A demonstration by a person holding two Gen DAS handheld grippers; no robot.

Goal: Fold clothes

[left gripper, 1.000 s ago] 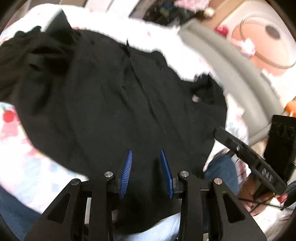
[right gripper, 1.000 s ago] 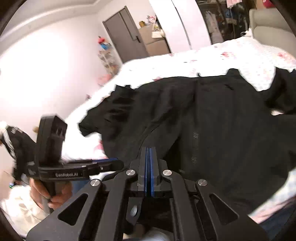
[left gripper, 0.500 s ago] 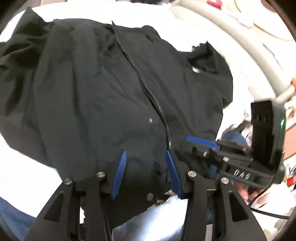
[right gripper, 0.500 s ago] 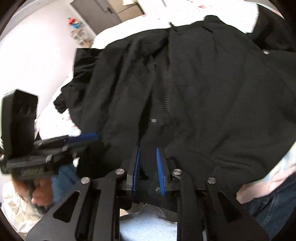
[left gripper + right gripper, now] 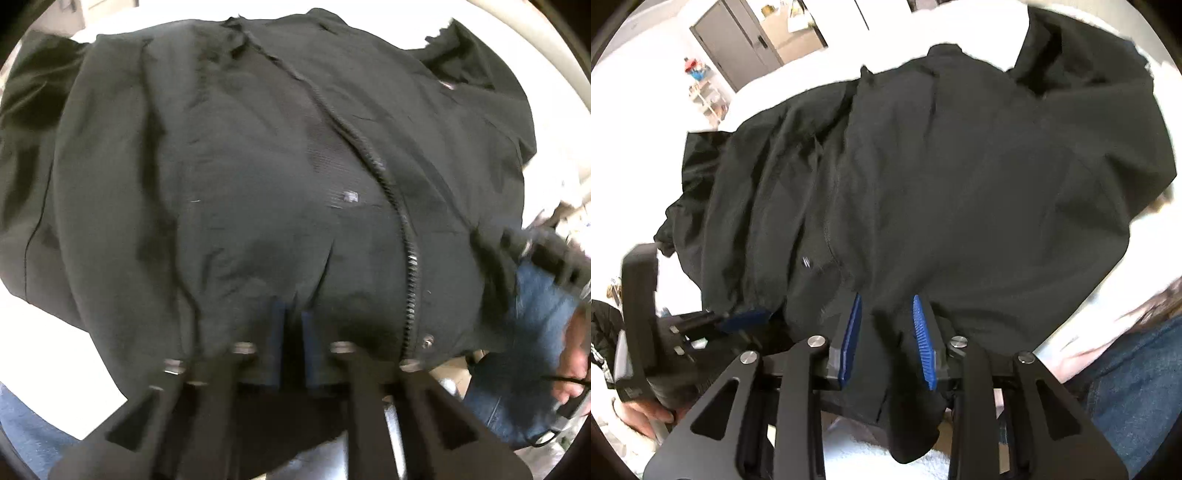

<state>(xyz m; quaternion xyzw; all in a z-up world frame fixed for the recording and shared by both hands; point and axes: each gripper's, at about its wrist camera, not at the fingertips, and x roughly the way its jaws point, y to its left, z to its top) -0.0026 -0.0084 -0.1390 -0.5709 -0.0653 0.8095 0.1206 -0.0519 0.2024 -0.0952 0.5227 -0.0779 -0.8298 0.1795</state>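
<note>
Jacket (image 5: 258, 192): black, zipped, spread front-up across the bed (image 5: 979, 33); hem at the near edge, over my knees.
Left gripper (image 5: 293, 332): pads nearly together, a pinch of hem cloth between them.
Right gripper (image 5: 886, 332): released, pads apart astride the hem; a flap hangs below.
Risk: the thin pinch could slip, or lift one layer only and skew a fold; the zipper (image 5: 402, 236) ridge may buckle.
Edges: sleeves bunched toward the far corners.
Room: bare bed beyond the collar; grippers close together.
</note>
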